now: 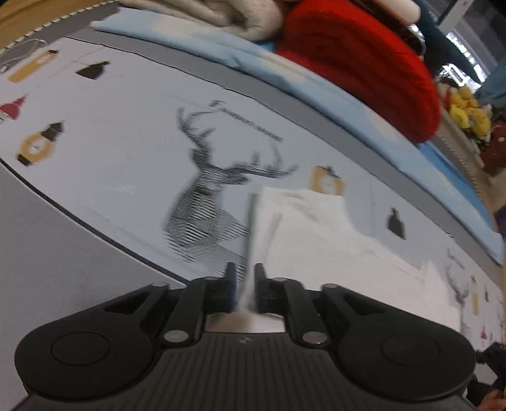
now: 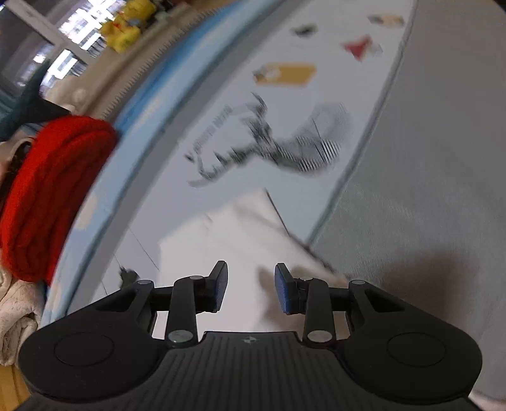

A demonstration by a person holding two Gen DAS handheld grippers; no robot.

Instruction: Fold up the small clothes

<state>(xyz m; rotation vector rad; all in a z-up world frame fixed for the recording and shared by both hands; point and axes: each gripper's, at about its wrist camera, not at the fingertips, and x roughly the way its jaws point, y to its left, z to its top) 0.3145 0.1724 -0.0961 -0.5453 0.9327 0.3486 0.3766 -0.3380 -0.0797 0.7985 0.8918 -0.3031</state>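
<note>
— Where's the garment they're folding?

— The small white garment (image 1: 303,218) lies on the bed, on the pale deer-print sheet (image 1: 126,151), just beside the big deer head (image 1: 205,189) and toward the sheet's near grey border. The left hand-held gripper (image 1: 245,275) is pinching an edge of it, with a strip of white cloth running up between the blue pads.

— And the other one?

— The right hand-held gripper (image 2: 251,284) is spread, with nothing between its pads. It hovers over the same white garment (image 2: 240,234), close to the corner nearest the grey border (image 2: 427,189).

— So what would make this step go well?

— I'd say the right one should take the matching edge before anything is carried over, so that the cloth is held at two points and stays taut. Then both should travel together, low and level, and lay edge onto edge. With only one side pinched, the free part will likely sag or crease.

— Anything in the way?

— A red knitted piece (image 1: 363,60) and a beige blanket (image 1: 221,12) sit along the far edge of the bed, well apart from the garment.
</note>
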